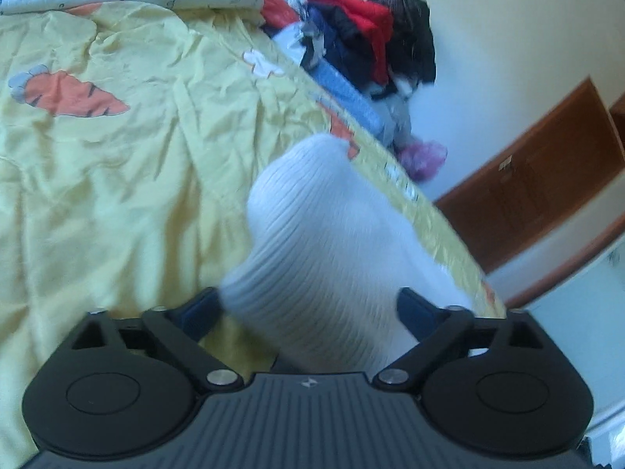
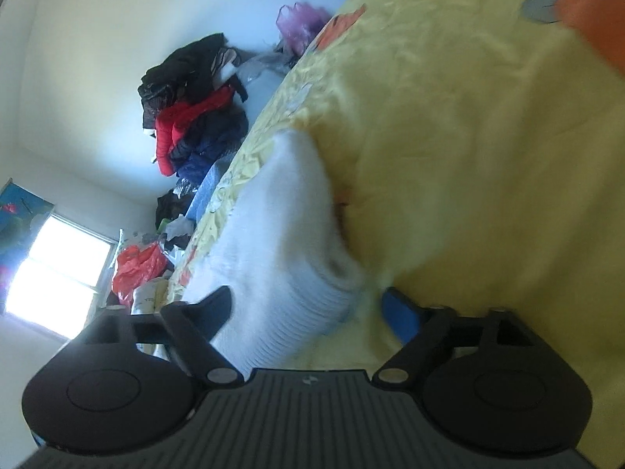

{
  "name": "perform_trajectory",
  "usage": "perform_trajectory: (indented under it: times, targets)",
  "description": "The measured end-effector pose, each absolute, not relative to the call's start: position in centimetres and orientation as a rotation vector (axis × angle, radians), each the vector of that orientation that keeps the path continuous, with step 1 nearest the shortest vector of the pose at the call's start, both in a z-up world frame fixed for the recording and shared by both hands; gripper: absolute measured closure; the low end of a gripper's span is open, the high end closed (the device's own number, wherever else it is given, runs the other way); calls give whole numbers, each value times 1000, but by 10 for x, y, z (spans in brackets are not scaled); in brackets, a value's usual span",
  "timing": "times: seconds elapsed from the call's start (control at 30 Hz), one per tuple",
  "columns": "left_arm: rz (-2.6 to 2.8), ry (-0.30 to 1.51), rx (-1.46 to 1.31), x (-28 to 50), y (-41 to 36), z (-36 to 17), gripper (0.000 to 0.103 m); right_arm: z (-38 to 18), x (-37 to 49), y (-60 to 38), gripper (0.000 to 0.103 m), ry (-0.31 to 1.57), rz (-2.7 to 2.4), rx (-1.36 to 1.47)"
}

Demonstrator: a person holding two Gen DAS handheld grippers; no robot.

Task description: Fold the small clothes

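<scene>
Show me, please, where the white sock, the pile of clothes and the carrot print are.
white sock (image 1: pixel 320 234): left wrist view, on its ribbed middle.
pile of clothes (image 1: pixel 371 31): left wrist view, on the red garment.
carrot print (image 1: pixel 74 95): left wrist view, on the orange body.

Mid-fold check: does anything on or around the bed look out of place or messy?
Yes. The white ribbed garment lies at the very edge of the yellow bedsheet, between both open grippers, neither gripping it. Beyond the bed, a heap of dark and red clothes is piled untidily against the wall. The sheet is heavily wrinkled.
</scene>
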State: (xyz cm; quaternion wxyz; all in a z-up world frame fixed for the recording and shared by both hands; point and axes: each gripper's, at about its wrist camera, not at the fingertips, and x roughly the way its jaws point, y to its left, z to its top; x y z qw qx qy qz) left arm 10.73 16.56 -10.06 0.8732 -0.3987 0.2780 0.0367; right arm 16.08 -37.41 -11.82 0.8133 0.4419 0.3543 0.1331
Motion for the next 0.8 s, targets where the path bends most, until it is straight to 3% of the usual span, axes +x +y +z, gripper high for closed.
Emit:
perform_trajectory:
  times: [0.33, 0.37, 0.4, 0.43, 0.5, 0.53, 0.67, 0.8]
  targets:
    - [171, 484, -850, 125, 154, -106, 0, -122, 182, -344, 2, 609, 178, 877]
    - [161, 491, -840, 127, 154, -105, 1, -122, 184, -345, 5, 614, 185, 879]
    - [156, 502, -827, 130, 153, -105, 1, -122, 186, -346, 16, 629, 184, 878]
    - [160, 517, -809, 134, 152, -103, 7, -124, 189, -349, 35, 650, 172, 880]
    - [212, 569, -750, 139, 150, -99, 42, -131, 192, -358, 64, 675, 172, 929]
    - [221, 587, -734, 140, 151, -99, 53, -134, 191, -362, 65, 674, 182, 964]
    - [191, 608, -769, 138, 162, -94, 71, -127, 191, -357, 67, 672, 186, 955]
    - [150, 590, -738, 127, 160, -70, 76, -106, 188, -358, 71, 648, 244, 983]
